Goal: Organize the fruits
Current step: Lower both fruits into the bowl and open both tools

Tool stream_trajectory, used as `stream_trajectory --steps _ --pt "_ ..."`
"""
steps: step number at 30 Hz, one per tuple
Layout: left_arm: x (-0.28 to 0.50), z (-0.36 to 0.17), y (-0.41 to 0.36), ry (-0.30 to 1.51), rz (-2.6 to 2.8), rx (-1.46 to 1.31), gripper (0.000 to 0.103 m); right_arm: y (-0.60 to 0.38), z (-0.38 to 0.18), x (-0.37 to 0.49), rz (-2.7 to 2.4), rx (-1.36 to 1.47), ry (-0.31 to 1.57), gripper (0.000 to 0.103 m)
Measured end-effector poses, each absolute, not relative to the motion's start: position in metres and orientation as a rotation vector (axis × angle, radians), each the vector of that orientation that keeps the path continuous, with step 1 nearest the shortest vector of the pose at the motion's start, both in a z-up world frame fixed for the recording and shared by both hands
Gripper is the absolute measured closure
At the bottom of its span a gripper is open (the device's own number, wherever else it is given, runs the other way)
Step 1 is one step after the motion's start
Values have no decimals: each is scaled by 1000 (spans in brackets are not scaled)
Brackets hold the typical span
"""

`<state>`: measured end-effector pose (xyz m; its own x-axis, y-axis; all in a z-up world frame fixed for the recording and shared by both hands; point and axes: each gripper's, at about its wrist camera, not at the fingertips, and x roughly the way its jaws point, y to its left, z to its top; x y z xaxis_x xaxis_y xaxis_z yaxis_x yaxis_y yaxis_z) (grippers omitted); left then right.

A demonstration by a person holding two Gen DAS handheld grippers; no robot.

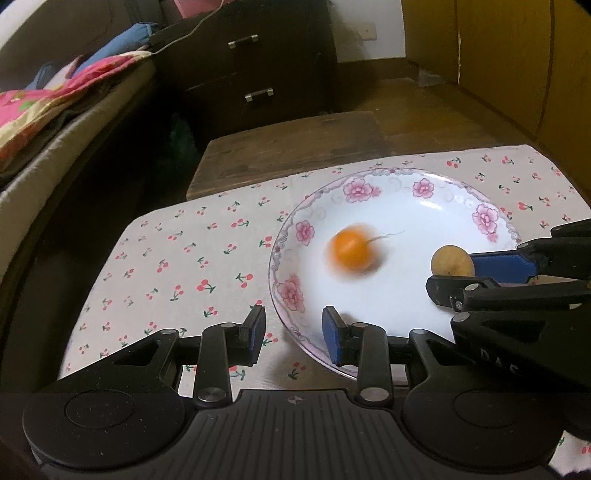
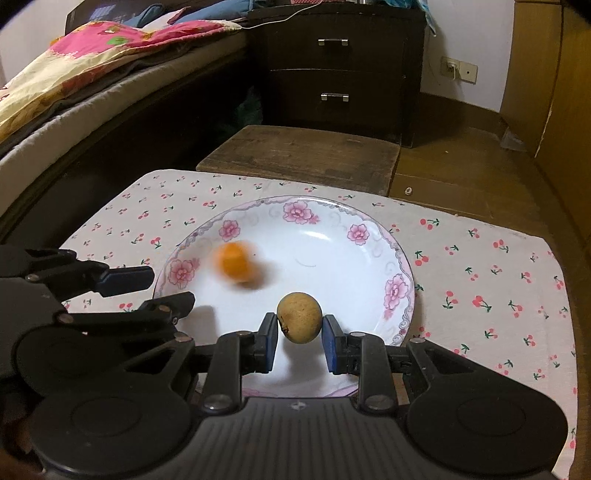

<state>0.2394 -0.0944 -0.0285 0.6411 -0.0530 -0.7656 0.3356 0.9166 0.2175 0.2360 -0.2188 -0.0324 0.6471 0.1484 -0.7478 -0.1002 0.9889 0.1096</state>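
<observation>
Orange fruit (image 1: 350, 250) blurred on our flowered plate (image 1: 402, 184), left hand-held gripper (image 1: 293, 334) released and empty at the plate's near rim, right hand-held gripper (image 2: 300, 341) clenched on a brownish-yellow fruit (image 2: 299, 317) above the plate, cherry-print cloth (image 2: 480, 280) covering the tabletop.

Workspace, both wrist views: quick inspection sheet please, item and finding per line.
Surface: cherry-print cloth over a low table, flat.
Job's things: flowered plate on the cloth; orange fruit motion-blurred on the plate; tan round fruit above the plate's near side.
Clutter: nothing seen on the cloth.
Grippers: left gripper open and empty over the plate's near rim; right gripper shut on the tan round fruit.
Cables: white cord atop the dark drawer unit.
Surroundings: bed with patterned quilt, wooden stool, wall socket, wood floor.
</observation>
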Motion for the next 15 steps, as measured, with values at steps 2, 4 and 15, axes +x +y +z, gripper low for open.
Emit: stream_trajectory --steps 2,4,15 --pt "240 -28 -94 850 -224 355 59 -218 -32 236 143 61 851 75" --pt "239 -27 -93 850 -226 350 57 -219 -31 236 142 59 847 75" --pt "234 -18 -93 837 -231 336 49 -220 -22 227 129 57 840 74"
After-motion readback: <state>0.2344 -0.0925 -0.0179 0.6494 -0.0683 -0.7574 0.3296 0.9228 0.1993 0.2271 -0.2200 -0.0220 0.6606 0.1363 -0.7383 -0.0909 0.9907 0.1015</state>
